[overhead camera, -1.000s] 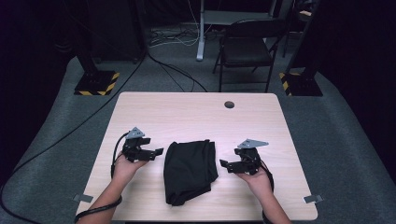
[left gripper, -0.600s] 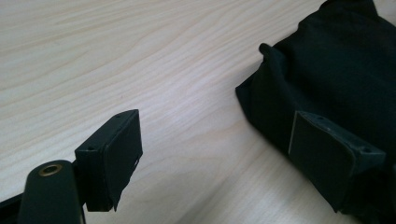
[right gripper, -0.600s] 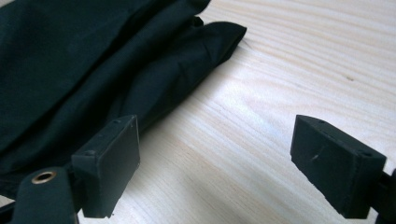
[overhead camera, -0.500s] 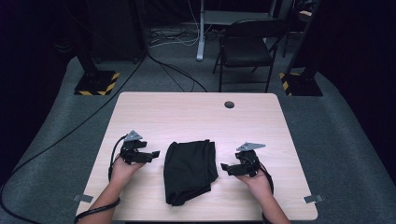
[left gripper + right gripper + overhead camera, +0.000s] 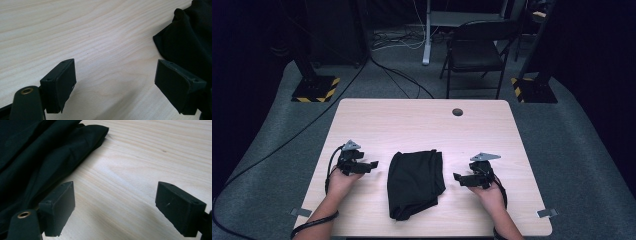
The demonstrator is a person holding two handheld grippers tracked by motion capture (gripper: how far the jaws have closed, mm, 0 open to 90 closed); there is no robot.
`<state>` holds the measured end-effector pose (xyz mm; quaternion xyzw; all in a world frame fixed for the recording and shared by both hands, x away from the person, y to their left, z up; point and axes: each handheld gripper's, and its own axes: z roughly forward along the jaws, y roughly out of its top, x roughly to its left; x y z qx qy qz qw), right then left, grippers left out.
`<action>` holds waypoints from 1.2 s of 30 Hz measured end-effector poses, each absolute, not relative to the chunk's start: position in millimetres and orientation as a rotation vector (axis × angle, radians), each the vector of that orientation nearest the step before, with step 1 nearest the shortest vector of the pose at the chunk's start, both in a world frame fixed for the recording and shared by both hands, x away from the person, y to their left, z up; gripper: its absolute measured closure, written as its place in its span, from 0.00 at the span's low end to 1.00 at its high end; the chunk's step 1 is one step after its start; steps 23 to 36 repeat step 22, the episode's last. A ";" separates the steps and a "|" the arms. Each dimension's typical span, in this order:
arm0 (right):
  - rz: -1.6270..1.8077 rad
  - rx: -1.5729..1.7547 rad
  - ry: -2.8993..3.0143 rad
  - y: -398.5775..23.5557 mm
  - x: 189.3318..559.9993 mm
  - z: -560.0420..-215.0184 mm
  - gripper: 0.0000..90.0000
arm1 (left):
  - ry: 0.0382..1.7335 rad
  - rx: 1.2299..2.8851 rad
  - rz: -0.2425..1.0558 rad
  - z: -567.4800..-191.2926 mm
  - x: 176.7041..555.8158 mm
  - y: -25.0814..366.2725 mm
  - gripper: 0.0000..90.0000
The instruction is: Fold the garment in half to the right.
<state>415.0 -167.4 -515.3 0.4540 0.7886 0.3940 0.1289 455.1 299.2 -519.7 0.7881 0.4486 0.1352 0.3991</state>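
Black cloth point(image 5: 416, 182), folded and rumpled, lies on the bench point(image 5: 422, 125) at its near middle, long side running away from the person. Left tongs point(image 5: 373, 165) sit just left of the cloth, tips pointing at it, not touching; jaws wide, nothing between them. In the left gripper view the cloth point(image 5: 190, 37) fills the upper right corner, with bare wood between the jaws. Right tongs point(image 5: 457, 177) sit just right of the cloth, tips pointing at it, a small gap left; jaws wide, empty. In the right gripper view the cloth point(image 5: 37, 157) covers the upper left and runs behind the left jaw; whether it touches that jaw cannot be told.

Nothing lies between either pair of tongs and the cloth. A dark round hole point(image 5: 457, 112) sits in the bench top well beyond the cloth, near the far edge. Past the bench, beyond the cloth: a black folding chair point(image 5: 477, 52) on grey carpet, cables point(image 5: 402, 80) trailing on the floor, and two stand bases with yellow-black stripes, one far left point(image 5: 316, 89), one far right point(image 5: 532, 90).
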 end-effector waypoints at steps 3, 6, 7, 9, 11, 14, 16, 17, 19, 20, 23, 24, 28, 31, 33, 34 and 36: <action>1.146 1.335 2.281 -169.6 415.7 -516.1 0.17 | 1.144 1.994 0.348 -520.3 456.1 300.9 0.18; 1.139 1.342 2.279 -170.7 415.9 -516.8 0.17 | 1.155 1.992 0.353 -521.2 457.5 303.2 0.18; 1.133 1.344 2.277 -170.9 415.8 -517.0 0.17 | 1.156 1.990 0.354 -521.2 458.2 304.1 0.18; 1.125 1.352 2.270 -171.8 415.8 -517.3 0.17 | 1.157 1.988 0.361 -521.0 459.0 304.9 0.18; 1.118 1.360 2.259 -173.7 416.0 -517.6 0.17 | 1.170 1.983 0.371 -521.1 460.7 306.8 0.18; 1.109 1.375 2.245 -177.0 416.0 -518.4 0.17 | 1.189 1.977 0.382 -521.7 463.3 309.5 0.18; 1.104 1.389 2.233 -180.1 415.7 -519.4 0.17 | 1.218 1.964 0.396 -522.2 465.4 312.2 0.18; 1.105 1.395 2.223 -182.0 415.4 -519.5 0.16 | 1.234 1.958 0.405 -522.0 466.1 313.5 0.18; 1.116 1.403 2.197 -185.3 414.8 -519.4 0.15 | 1.258 1.941 0.428 -521.0 466.9 316.0 0.17; 1.123 1.408 2.182 -186.8 414.4 -519.4 0.14 | 1.267 1.934 0.439 -520.4 467.4 317.3 0.17; 1.134 1.418 2.157 -189.9 413.9 -518.8 0.11 | 1.276 1.922 0.444 -520.0 467.8 318.3 0.16; 1.134 1.418 2.157 -189.9 413.9 -518.8 0.11 | 1.276 1.922 0.444 -520.0 467.8 318.3 0.16; 1.134 1.418 2.157 -189.9 413.9 -518.8 0.11 | 1.276 1.922 0.444 -520.0 467.8 318.3 0.16; 1.134 1.418 2.157 -189.9 413.9 -518.8 0.11 | 1.276 1.922 0.444 -520.0 467.8 318.3 0.16; 1.134 1.418 2.157 -189.9 413.9 -518.8 0.11 | 1.276 1.922 0.444 -520.0 467.8 318.3 0.16; 1.134 1.418 2.157 -189.9 413.9 -518.8 0.11 | 1.276 1.922 0.444 -520.0 467.8 318.3 0.16; 1.134 1.418 2.157 -189.9 413.9 -518.8 0.11 | 1.276 1.922 0.444 -520.0 467.8 318.3 0.16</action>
